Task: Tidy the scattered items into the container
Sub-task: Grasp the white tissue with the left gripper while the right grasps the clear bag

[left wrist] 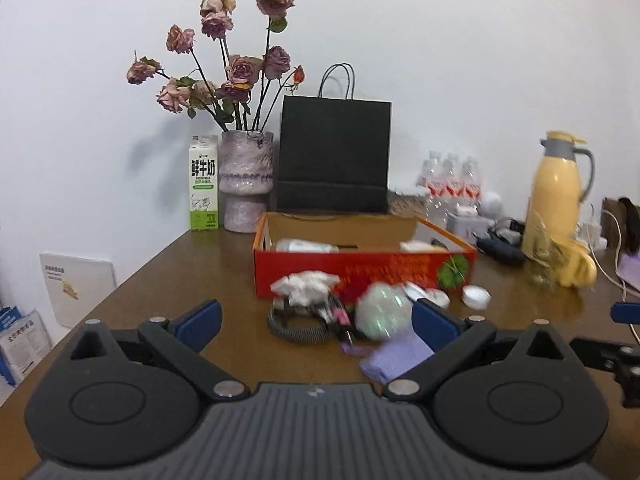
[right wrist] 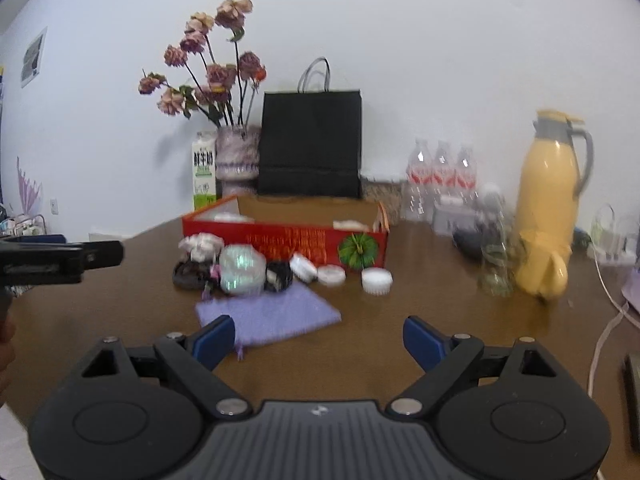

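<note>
On the brown table (left wrist: 140,280), near the red box (left wrist: 360,268), scattered items lie; my left claw (left wrist: 316,320) and right claw (right wrist: 318,340) both gape wide, empty.

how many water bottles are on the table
3, in a row at the back of the table, between the black paper bag and the yellow jug: left, middle, right. More could hide behind them.

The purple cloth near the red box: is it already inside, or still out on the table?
Out. The purple cloth lies spread flat on the brown table, in front of the red box, beside other scattered items.
</note>
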### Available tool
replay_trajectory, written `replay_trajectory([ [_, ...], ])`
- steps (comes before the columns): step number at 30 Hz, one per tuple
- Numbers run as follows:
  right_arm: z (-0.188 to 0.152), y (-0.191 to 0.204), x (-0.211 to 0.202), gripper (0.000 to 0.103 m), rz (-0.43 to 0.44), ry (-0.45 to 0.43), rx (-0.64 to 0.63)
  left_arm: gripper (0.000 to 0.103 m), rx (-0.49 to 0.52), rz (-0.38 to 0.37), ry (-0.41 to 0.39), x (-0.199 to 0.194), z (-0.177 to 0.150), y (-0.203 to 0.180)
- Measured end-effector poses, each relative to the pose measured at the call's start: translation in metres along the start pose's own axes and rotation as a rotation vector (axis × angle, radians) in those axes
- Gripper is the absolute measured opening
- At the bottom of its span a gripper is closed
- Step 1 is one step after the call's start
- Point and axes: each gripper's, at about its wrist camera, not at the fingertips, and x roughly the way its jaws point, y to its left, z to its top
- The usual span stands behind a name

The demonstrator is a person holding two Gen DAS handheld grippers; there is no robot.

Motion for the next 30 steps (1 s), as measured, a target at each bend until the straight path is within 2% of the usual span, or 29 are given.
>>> replay_trajectory([
  [2, 0.012, 0.003, 0.016, 0.090, 0.026, -0.010, -0.012, 0.103, 0.032, -0.052, 0.026, 0.028, 0.012, 0.006],
  [4, 0.026, 0.008, 0.035, 0.090, 0.065, -0.011, -0.026, 0.103, 0.088, -0.151, 0.094, 0.063, 0.023, 0.010],
  [5, 0.032, 0.010, 0.046, 0.090, 0.088, -0.013, -0.031, 0.103, 0.098, -0.166, 0.118, 0.077, 0.026, 0.012],
  [8, 0.046, 0.020, 0.083, 0.087, 0.148, 0.011, -0.029, 0.103, 0.092, -0.170, 0.169, 0.123, 0.030, 0.020],
  [10, 0.051, 0.030, 0.118, 0.082, 0.185, 0.060, -0.036, 0.100, 0.079, -0.102, 0.216, 0.154, 0.030, 0.024],
  [12, 0.055, 0.040, 0.147, 0.076, 0.222, 0.106, -0.036, 0.079, 0.062, -0.088, 0.260, 0.173, 0.027, 0.029],
  [13, 0.056, 0.045, 0.161, 0.072, 0.240, 0.135, -0.032, 0.072, 0.042, -0.102, 0.292, 0.181, 0.026, 0.032],
  [14, 0.057, 0.050, 0.176, 0.068, 0.255, 0.166, -0.027, 0.052, 0.023, -0.124, 0.313, 0.186, 0.025, 0.036],
  [15, 0.056, 0.054, 0.186, 0.068, 0.260, 0.184, -0.028, 0.024, 0.001, -0.161, 0.338, 0.190, 0.024, 0.039],
  [16, 0.056, 0.058, 0.197, 0.068, 0.256, 0.198, -0.037, 0.016, -0.021, -0.179, 0.353, 0.192, 0.025, 0.041],
  [18, 0.054, 0.066, 0.213, 0.051, 0.214, 0.216, -0.057, 0.008, -0.062, -0.188, 0.335, 0.184, 0.029, 0.045],
  [19, 0.052, 0.067, 0.217, 0.035, 0.210, 0.224, -0.064, 0.007, -0.062, -0.207, 0.312, 0.177, 0.032, 0.045],
  [21, 0.051, 0.068, 0.218, 0.034, 0.207, 0.236, -0.040, 0.007, -0.057, -0.240, 0.277, 0.164, 0.041, 0.046],
  [24, 0.055, 0.066, 0.200, 0.033, 0.196, 0.207, -0.033, 0.007, -0.053, -0.246, 0.241, 0.141, 0.054, 0.048],
  [28, 0.074, 0.059, 0.157, 0.032, 0.161, 0.087, -0.054, 0.007, -0.072, -0.247, 0.203, 0.105, 0.070, 0.051],
  [30, 0.083, 0.051, 0.133, 0.032, 0.155, 0.037, -0.041, 0.007, -0.102, -0.272, 0.168, 0.082, 0.074, 0.055],
])
